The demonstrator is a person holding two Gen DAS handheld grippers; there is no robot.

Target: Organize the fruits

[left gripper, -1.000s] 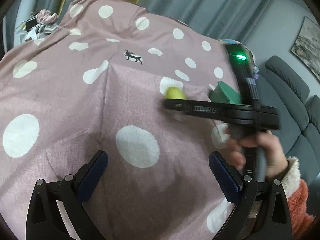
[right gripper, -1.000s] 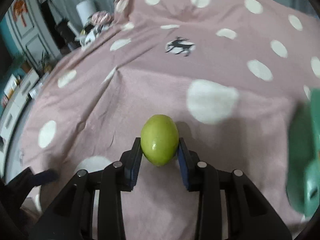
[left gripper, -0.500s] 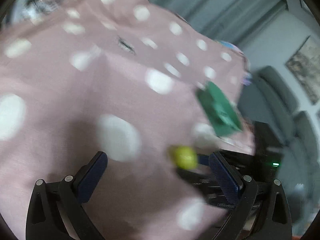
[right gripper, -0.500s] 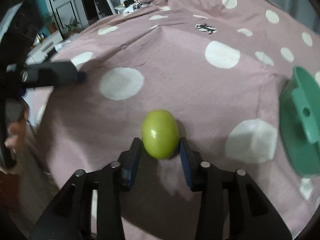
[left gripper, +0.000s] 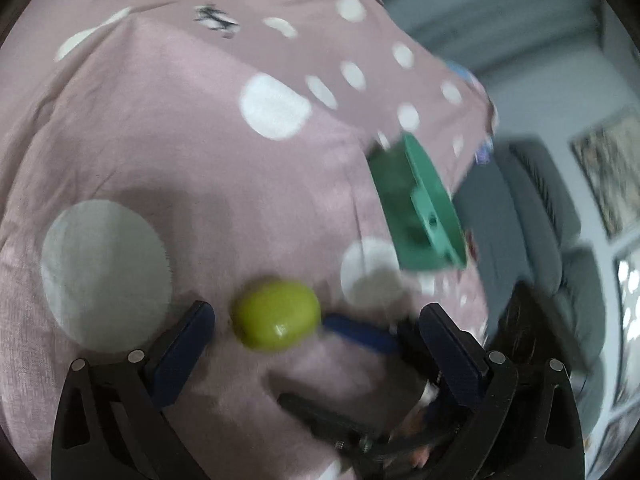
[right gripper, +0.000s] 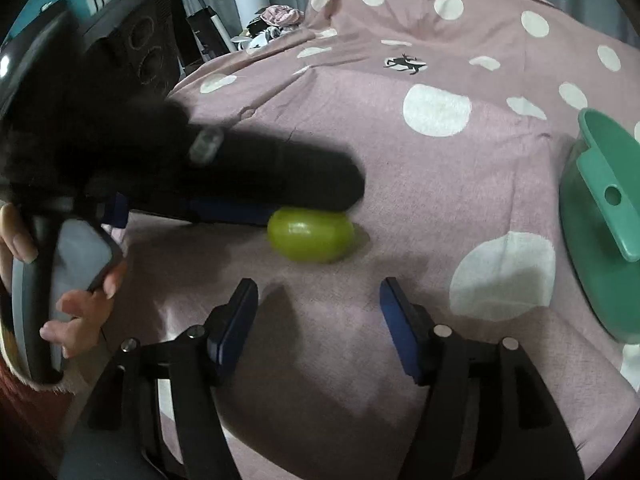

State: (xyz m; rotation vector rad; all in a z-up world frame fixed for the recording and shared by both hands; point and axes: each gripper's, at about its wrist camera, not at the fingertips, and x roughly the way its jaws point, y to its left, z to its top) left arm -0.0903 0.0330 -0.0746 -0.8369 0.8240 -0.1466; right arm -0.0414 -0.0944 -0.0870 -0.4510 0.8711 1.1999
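Green fruit (right gripper: 311,240) lies free on the cloth (right gripper: 400,168) between both grippers' spread jaws, green container (right gripper: 600,220) aside.

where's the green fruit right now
The green fruit lies on the pink spotted cloth, just ahead of the open right gripper and left of the green container, with the left gripper's finger beside it.
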